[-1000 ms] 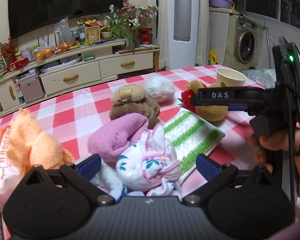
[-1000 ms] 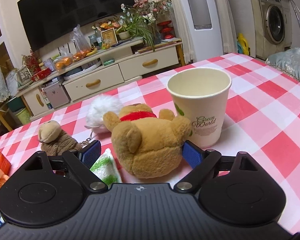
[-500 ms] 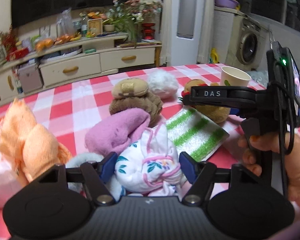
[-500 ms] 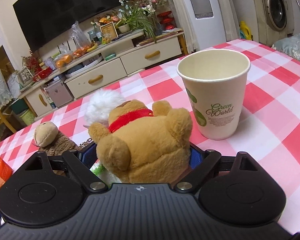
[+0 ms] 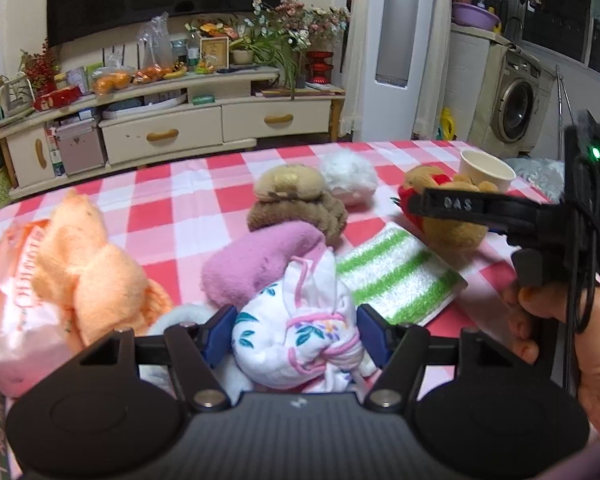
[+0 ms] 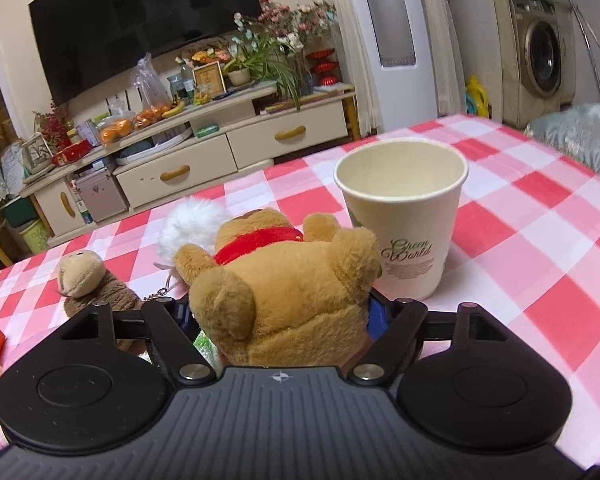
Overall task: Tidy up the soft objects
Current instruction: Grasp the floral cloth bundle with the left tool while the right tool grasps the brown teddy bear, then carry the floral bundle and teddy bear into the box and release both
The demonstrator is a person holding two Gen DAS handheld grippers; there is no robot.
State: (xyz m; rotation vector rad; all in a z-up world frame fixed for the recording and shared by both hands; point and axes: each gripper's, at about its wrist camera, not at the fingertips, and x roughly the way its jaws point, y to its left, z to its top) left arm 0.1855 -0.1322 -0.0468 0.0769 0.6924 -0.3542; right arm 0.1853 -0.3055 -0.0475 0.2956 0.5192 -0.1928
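My left gripper (image 5: 296, 330), jaws just closing, clamps the floral cloth bundle (image 5: 300, 336); my right gripper (image 6: 278, 312), also closing, squeezes the teddy bear (image 6: 284, 284) beside the paper cup (image 6: 404, 216).

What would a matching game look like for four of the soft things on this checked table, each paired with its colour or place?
Things:
1. bear
2. towel
3. floral bundle
4. pompom

Descriptions:
A. orange, by a plastic bag
B. white and fluffy, far side of the table
C. tan with a red scarf, beside the paper cup
D. white with a pink cord, between the left gripper fingers

Pairs: 1-C, 2-A, 3-D, 4-B
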